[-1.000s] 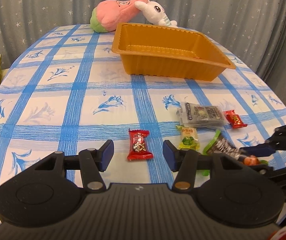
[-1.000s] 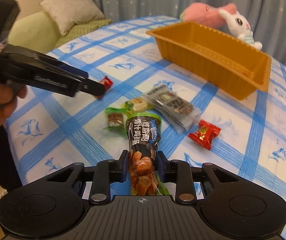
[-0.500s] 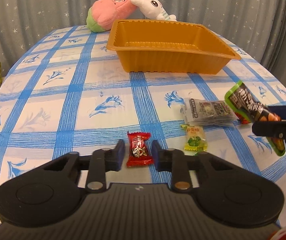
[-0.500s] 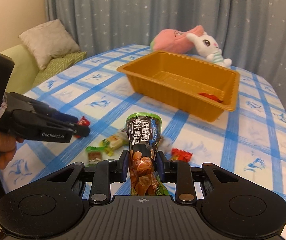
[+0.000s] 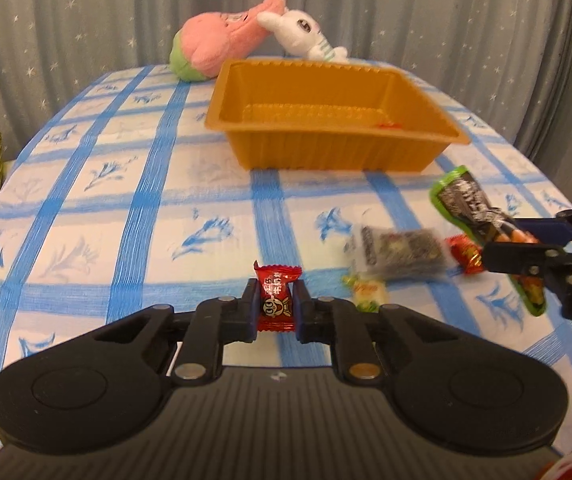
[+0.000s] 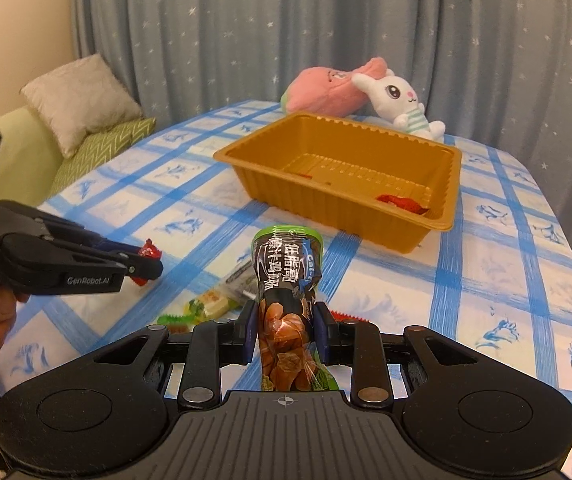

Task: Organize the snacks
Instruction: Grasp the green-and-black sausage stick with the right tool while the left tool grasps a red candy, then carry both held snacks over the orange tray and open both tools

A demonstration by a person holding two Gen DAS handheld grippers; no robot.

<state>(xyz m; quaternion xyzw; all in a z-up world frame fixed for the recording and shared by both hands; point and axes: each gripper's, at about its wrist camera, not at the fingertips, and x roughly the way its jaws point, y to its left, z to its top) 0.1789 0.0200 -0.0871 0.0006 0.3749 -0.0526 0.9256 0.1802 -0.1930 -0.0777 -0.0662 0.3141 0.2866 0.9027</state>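
Pinching a red candy (image 5: 277,295) between nearly closed jaws, the left gripper (image 5: 276,309) is held just above the checked tablecloth (image 5: 134,208), the wrapper gripped across its middle, probably so it hangs flat for carrying. The right gripper (image 6: 286,330) is closed likewise on a tall green-edged snack pouch (image 6: 286,280), clamped at its lower half so that the top stands upright and clear of the cloth. Both loads appear to be aimed at the orange tray (image 6: 451,184) further back, where a red wrapper (image 6: 399,203) already lies in the near right corner. Below and between the grippers, a grey packet (image 5: 401,254), a yellow-green sweet (image 5: 367,294) and another red candy (image 5: 465,254) are left on the cloth, close together. Two plush toys (image 6: 349,92) are propped beyond the tray.
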